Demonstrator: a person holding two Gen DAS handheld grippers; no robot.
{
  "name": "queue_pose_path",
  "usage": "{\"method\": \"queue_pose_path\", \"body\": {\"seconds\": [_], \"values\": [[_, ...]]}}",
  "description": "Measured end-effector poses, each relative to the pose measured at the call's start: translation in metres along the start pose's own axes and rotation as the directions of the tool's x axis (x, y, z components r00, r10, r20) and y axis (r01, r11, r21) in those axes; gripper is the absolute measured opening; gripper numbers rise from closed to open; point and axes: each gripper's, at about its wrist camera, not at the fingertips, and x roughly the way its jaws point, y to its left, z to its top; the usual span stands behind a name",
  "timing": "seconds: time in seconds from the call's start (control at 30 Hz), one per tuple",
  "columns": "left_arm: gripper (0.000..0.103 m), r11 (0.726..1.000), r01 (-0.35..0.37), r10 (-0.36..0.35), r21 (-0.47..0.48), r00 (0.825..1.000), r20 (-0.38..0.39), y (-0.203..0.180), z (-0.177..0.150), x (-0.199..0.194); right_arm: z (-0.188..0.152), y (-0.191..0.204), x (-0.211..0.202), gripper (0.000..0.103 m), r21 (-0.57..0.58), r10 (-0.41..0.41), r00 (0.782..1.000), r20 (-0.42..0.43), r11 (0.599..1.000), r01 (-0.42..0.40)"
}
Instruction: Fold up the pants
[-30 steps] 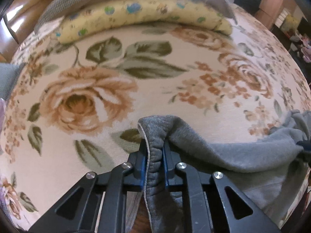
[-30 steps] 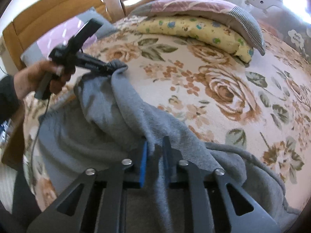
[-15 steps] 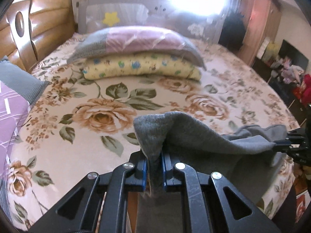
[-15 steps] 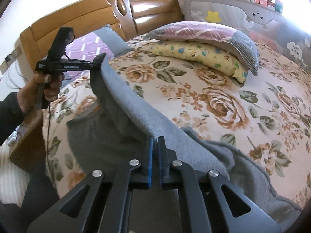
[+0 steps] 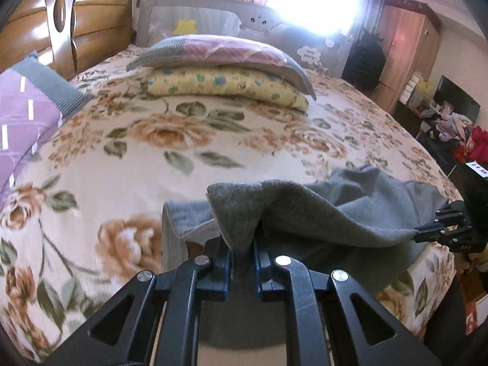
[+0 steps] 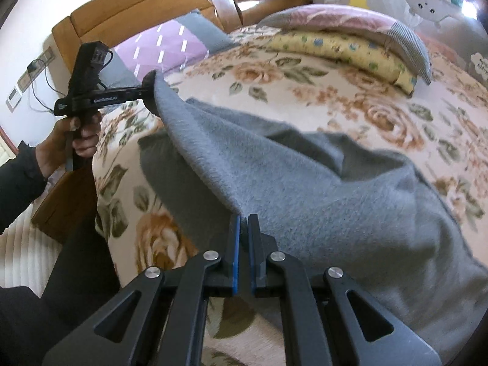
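Note:
The grey fleece pants (image 6: 305,183) hang stretched between my two grippers above the floral bed (image 6: 381,116). My left gripper (image 5: 241,244) is shut on one bunched corner of the pants (image 5: 305,210). My right gripper (image 6: 243,222) is shut on the edge at the other end. The right gripper also shows at the right edge of the left wrist view (image 5: 427,230). The left gripper shows at the upper left of the right wrist view (image 6: 149,90), held in a hand. The rest of the pants sags onto the bed below the taut top edge.
A pink-grey pillow (image 5: 219,52) lies on a yellow floral pillow (image 5: 225,85) at the far side of the bed. A purple pillow (image 5: 24,109) leans at the wooden headboard (image 5: 70,39). A wooden nightstand (image 6: 64,204) stands beside the bed. A wardrobe (image 5: 408,58) and clutter stand at right.
Both grippers have risen and moved apart with the pants, so the top edge is now pulled straighter. More of the room shows beyond the bed.

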Motion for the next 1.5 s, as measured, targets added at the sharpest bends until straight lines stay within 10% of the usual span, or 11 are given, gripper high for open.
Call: {"method": "queue_pose_path", "body": {"seconds": [0.73,1.27,1.4,1.5], "values": [[0.023,0.974,-0.008,-0.008,-0.226,0.998,-0.068,0.018,-0.066,-0.035,-0.02,0.016,0.024,0.016,0.017,0.033,0.997,-0.074,0.999,-0.031],[0.036,0.815,-0.118,0.105,-0.567,0.993,-0.057,0.005,-0.069,-0.049,0.071,0.043,0.047,0.017,-0.047,0.113,0.994,-0.006,0.992,-0.113],[0.037,0.8,-0.204,0.175,-0.565,0.979,-0.105,0.008,-0.071,-0.038,0.104,0.06,0.067,0.062,-0.101,0.103,0.995,-0.002,0.99,-0.102],[0.037,0.796,-0.217,0.176,-0.565,0.976,-0.126,0.014,-0.071,-0.027,0.131,0.074,0.087,0.063,-0.144,0.125,0.992,-0.008,0.982,-0.124]]}}
